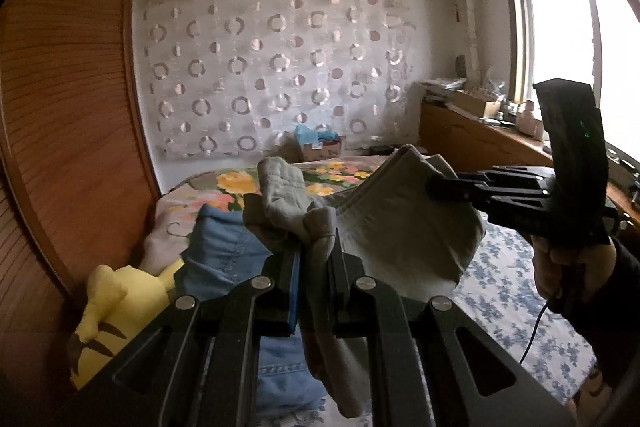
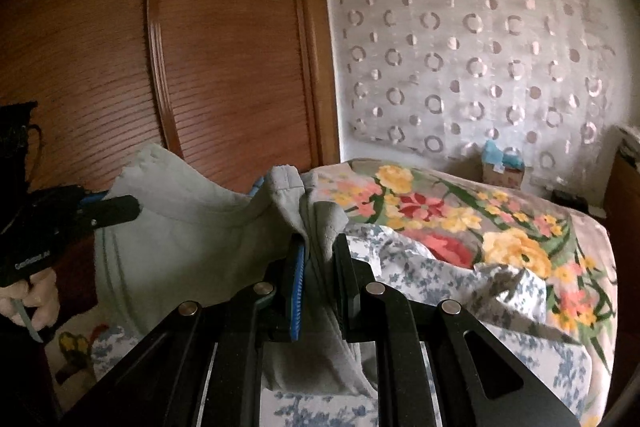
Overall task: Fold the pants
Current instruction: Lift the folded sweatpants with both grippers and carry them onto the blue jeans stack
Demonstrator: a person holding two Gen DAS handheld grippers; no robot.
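Grey-green pants (image 1: 400,223) hang in the air over the bed, stretched between both grippers. My left gripper (image 1: 316,247) is shut on one bunched corner of the pants' top edge. My right gripper (image 2: 320,251) is shut on the other corner of the pants (image 2: 192,227). In the left wrist view the right gripper (image 1: 436,185) comes in from the right, clamped on the cloth. In the right wrist view the left gripper (image 2: 124,207) comes in from the left, clamped on the cloth. The lower part of the pants hangs below both views.
The bed has a blue-flowered sheet (image 1: 508,291) and a bright floral quilt (image 2: 460,223). Blue jeans (image 1: 228,259) and a yellow plush toy (image 1: 116,303) lie at the bed's left. A wooden wardrobe (image 2: 200,47) stands left, a wooden counter (image 1: 480,139) under the window.
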